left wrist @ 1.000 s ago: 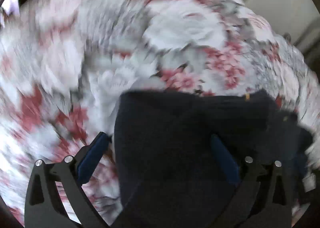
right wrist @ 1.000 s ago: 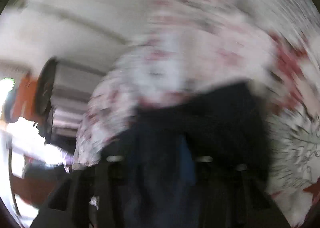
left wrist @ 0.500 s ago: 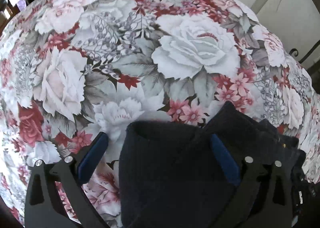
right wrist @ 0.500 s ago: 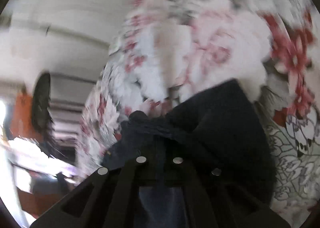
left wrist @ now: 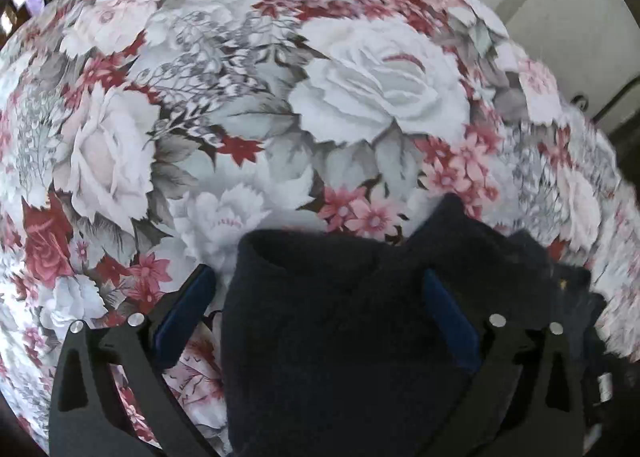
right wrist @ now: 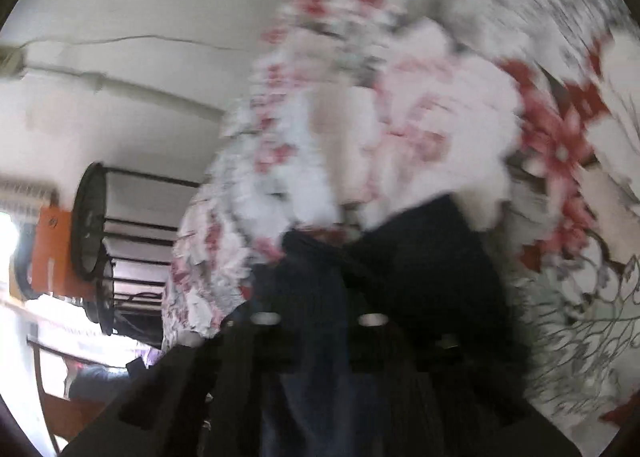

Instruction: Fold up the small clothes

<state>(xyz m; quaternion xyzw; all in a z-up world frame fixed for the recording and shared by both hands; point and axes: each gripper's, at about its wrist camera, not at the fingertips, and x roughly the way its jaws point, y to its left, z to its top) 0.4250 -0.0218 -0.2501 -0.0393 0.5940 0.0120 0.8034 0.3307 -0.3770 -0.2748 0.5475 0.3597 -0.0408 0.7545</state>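
A dark navy garment (left wrist: pixel 344 329) lies bunched on the floral tablecloth (left wrist: pixel 360 97). In the left wrist view it fills the space between my left gripper's (left wrist: pixel 316 289) blue-padded fingers (left wrist: pixel 184 309), which stand wide apart; the cloth drapes over the right pad. In the blurred right wrist view the same garment (right wrist: pixel 420 257) covers my right gripper (right wrist: pixel 316 297), whose fingers sit close together under the cloth; I cannot make out whether they pinch it.
The tablecloth (right wrist: pixel 440 117) covers the whole table. A pale wall (right wrist: pixel 140 37) lies beyond the table edge. A black metal rack (right wrist: pixel 104 241) and an orange object (right wrist: pixel 52 253) stand at the left in the right wrist view.
The left view has steadied and the garment's right part has bunched up into a peak. The right gripper keeps moving with the cloth over it; its view stays blurred.
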